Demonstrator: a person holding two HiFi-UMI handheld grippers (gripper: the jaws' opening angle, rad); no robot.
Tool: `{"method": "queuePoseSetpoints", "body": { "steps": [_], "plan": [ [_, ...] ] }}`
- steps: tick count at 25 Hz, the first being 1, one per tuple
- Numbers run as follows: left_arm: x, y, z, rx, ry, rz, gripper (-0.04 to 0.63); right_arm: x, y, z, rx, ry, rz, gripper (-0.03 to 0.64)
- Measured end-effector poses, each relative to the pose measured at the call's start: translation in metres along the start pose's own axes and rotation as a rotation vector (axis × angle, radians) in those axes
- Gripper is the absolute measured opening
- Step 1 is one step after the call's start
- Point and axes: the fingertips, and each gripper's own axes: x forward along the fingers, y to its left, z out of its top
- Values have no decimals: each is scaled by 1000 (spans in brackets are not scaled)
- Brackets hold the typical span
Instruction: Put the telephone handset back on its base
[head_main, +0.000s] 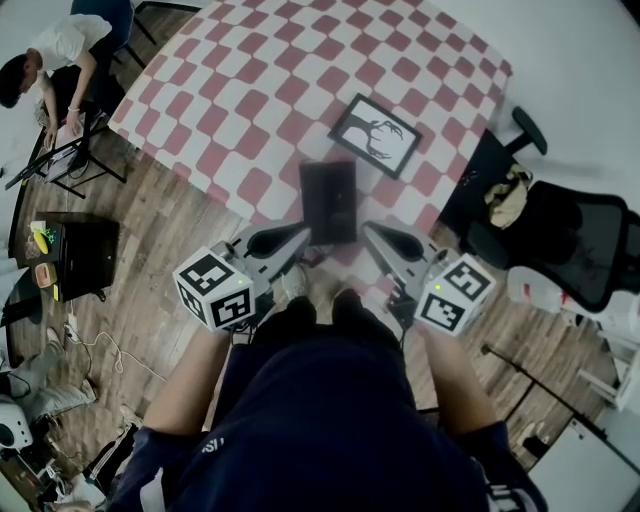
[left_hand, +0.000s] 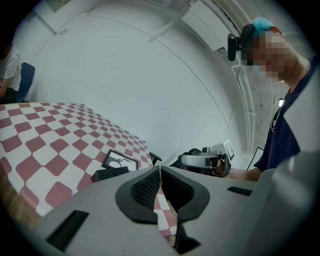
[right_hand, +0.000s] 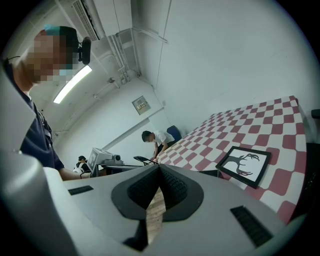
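- Head view: the left gripper (head_main: 298, 237) and the right gripper (head_main: 372, 231) are held close in front of the person's body (head_main: 330, 420), at the near edge of the table (head_main: 250, 90) with its red-and-white check cloth. Both point inward toward each other.
- Head view: a dark, blurred rectangle lies on the cloth just beyond the two grippers and is probably the telephone (head_main: 328, 198). Whether the handset sits on its base cannot be told. A black picture frame (head_main: 375, 134) with a tree print lies just past it to the right, and a black office chair (head_main: 570, 235) stands right of the table.
- Left gripper view: the jaws are closed, tip against tip, with nothing between them. Beyond them, the telephone (left_hand: 109, 173) shows as a low dark shape on the cloth, with the picture frame (left_hand: 120, 161) just behind it. The right gripper (left_hand: 207, 162) is off to the side.
- Right gripper view: the jaws here also meet at the tips and are empty. The picture frame (right_hand: 243, 165) lies on the check cloth to the right. The left gripper (right_hand: 102, 159) and a seated person (right_hand: 155, 140) appear farther back.
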Motion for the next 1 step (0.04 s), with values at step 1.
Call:
{"method": "queuePoseSetpoints", "body": {
  "steps": [1],
  "plan": [
    [0, 1, 0, 0, 0, 1, 40, 1, 0, 0, 0, 0, -1, 15]
  ]
}}
